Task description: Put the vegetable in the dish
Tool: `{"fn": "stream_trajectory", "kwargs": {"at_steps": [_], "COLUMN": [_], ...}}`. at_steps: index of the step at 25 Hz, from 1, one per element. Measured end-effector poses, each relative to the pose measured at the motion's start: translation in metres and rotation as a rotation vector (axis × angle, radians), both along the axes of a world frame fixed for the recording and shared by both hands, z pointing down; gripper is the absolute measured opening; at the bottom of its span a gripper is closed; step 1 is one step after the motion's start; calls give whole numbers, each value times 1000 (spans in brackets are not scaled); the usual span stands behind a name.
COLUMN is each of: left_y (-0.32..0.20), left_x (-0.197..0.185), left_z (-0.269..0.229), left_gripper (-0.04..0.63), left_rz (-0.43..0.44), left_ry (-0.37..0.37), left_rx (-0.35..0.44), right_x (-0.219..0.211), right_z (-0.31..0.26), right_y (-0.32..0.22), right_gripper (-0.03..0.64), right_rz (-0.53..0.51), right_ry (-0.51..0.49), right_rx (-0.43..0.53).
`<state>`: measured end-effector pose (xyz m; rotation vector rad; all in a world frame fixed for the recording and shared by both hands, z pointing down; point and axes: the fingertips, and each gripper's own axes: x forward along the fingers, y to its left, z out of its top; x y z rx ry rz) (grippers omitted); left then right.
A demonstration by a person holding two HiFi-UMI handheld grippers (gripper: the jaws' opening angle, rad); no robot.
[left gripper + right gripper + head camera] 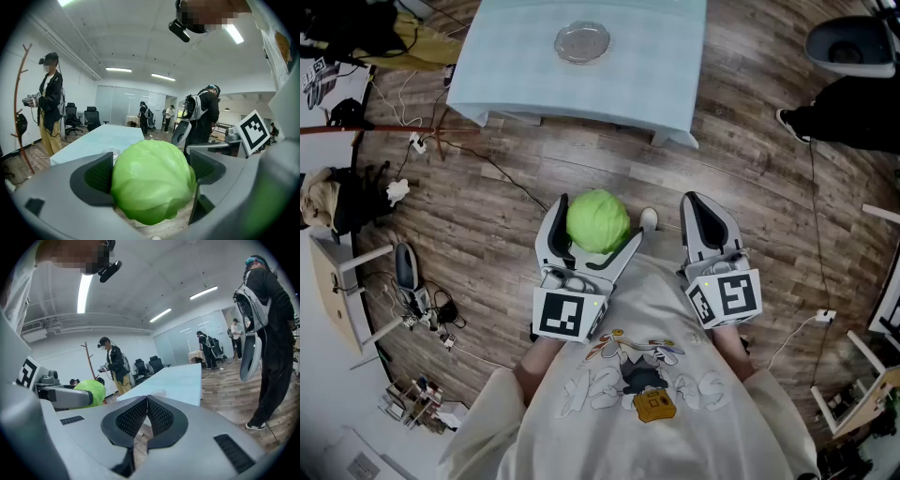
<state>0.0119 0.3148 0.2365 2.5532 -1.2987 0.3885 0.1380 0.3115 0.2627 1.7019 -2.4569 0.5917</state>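
Two claws hover above the floor: the left claw clamps the green cabbage between wide jaws; the right claw is closed and empty. The dish sits on the desk, well apart.

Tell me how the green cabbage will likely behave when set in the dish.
Round and smooth, the cabbage may roll in the dish. It fills the wide jaws of the left gripper, so it might slip. It holds its shape, so probably firm.
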Motion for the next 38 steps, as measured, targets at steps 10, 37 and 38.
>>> {"fn": "stream_trajectory", "kwargs": {"at_steps": [10,37,38], "left_y": [44,-22,-32], "left_x": [-78,-48,-48], "left_z": [-10,-11,-10], "left_gripper": [517,517,517], "left_rz": [-55,-98,-93], "left_ry": [74,74,77], "left_rx": [25,77,77], "right_x": [-77,-66,-66], "right_z": [-16,-22,-20], "right_y": [48,1,-9], "right_gripper": [23,24,25], "right_rz": [-32,-107,-103], "right_ry": [-59,-3,1], "right_rx": [-6,50,49]}}
